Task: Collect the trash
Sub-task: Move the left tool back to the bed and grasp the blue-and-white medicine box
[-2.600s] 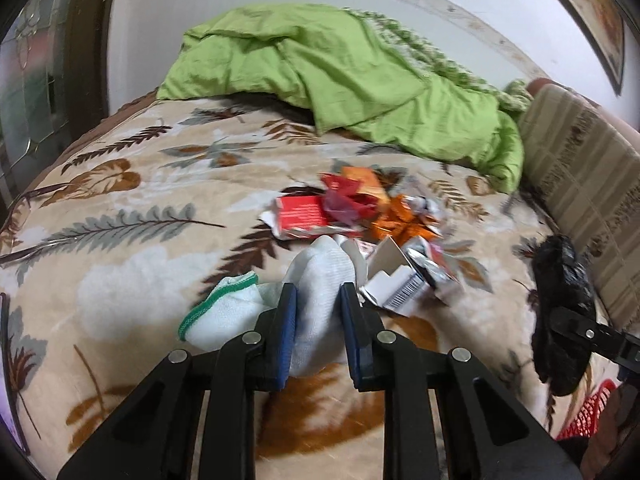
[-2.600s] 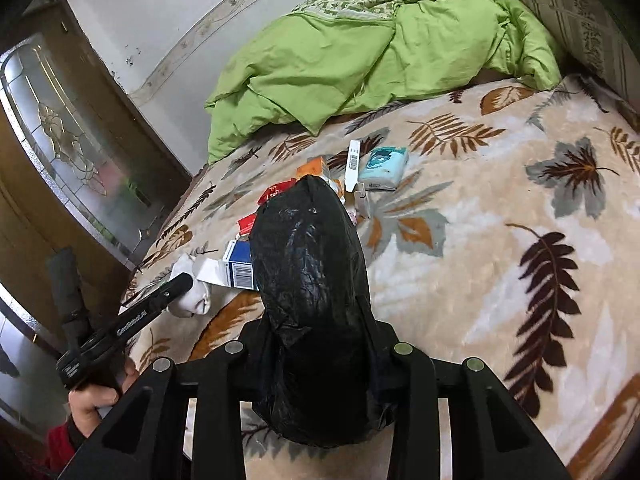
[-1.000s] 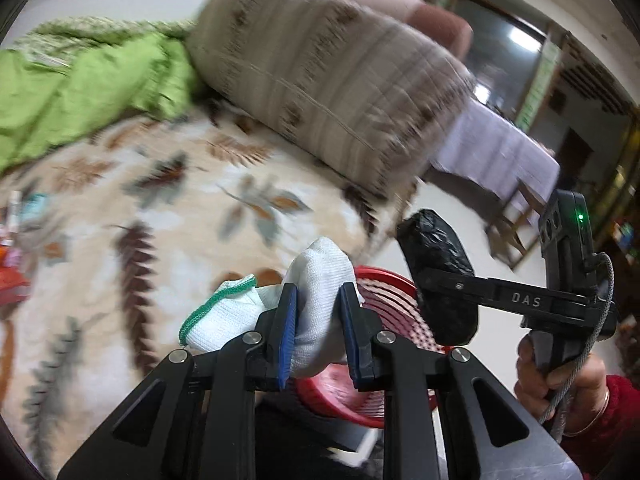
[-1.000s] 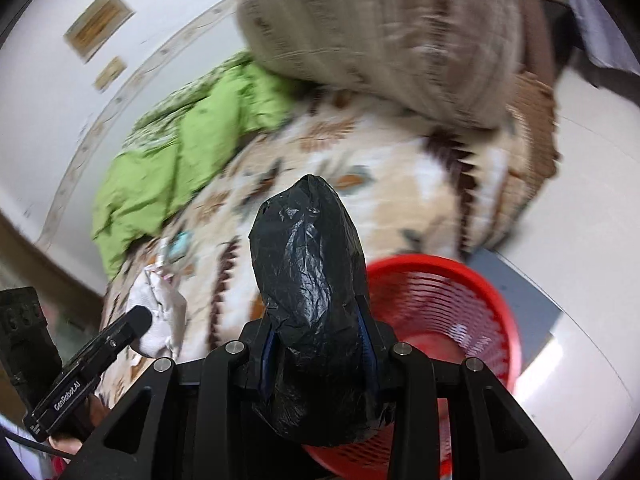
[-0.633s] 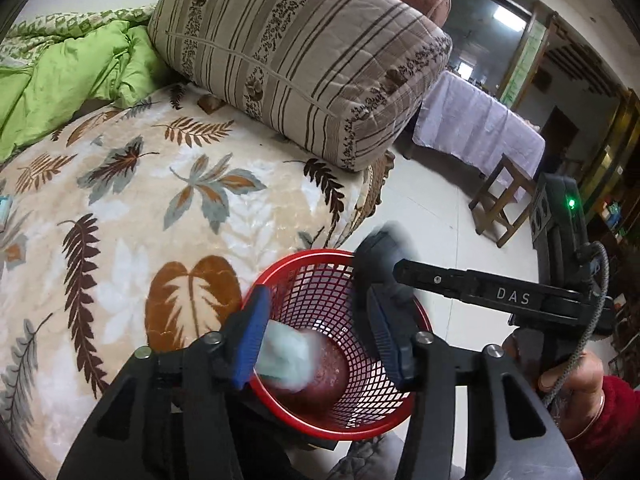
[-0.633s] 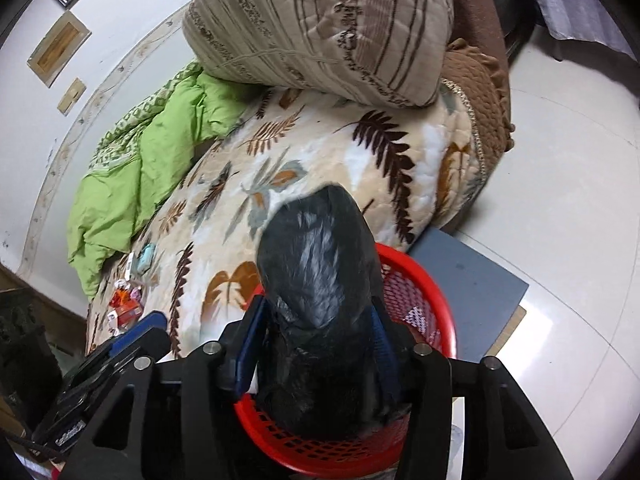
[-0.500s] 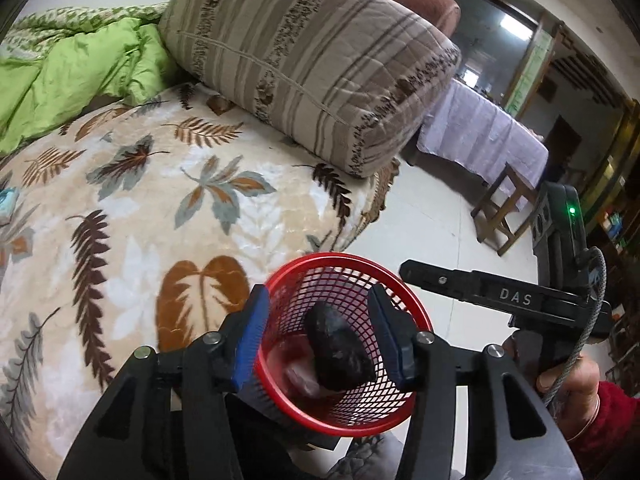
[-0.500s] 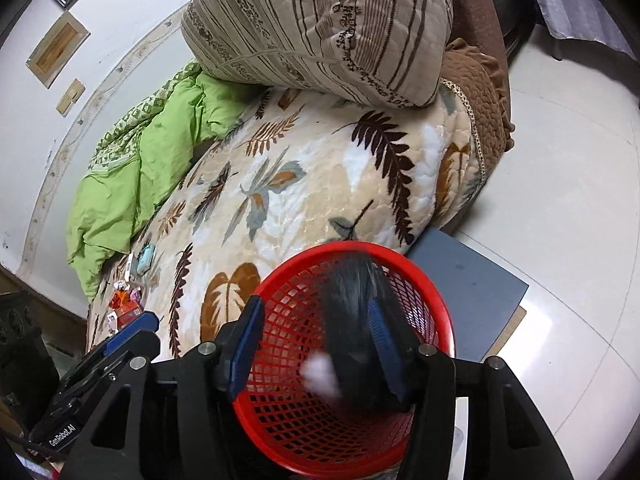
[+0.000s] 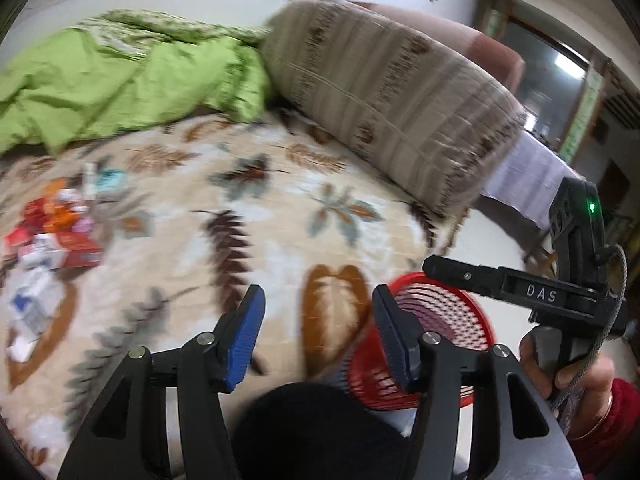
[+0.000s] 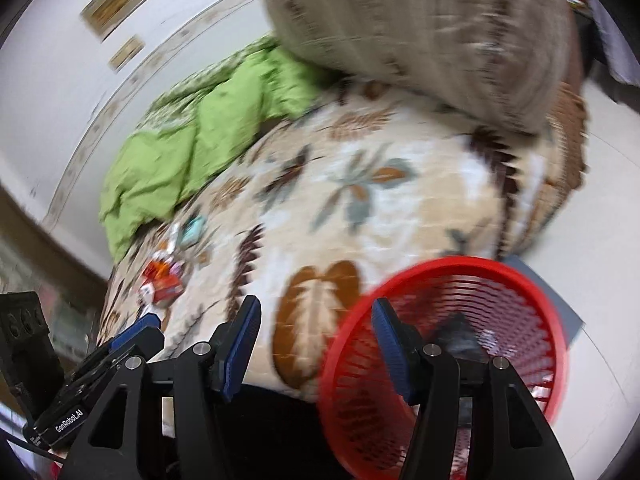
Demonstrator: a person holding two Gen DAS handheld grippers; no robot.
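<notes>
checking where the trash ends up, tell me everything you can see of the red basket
The red basket is a round, open-topped bin of red plastic lattice with a solid rim. It looks to stand on the pale floor beside the edge of the bed's leaf-print blanket, partly over a grey mat. Inside lies a dark crumpled lump, likely the black bag; the blur hides other contents. The right gripper hangs beside it with jaws apart, holding nothing.

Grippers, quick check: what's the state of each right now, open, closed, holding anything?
Left gripper: open, holding nothing.
Right gripper: open, holding nothing, beside the red basket.
</notes>
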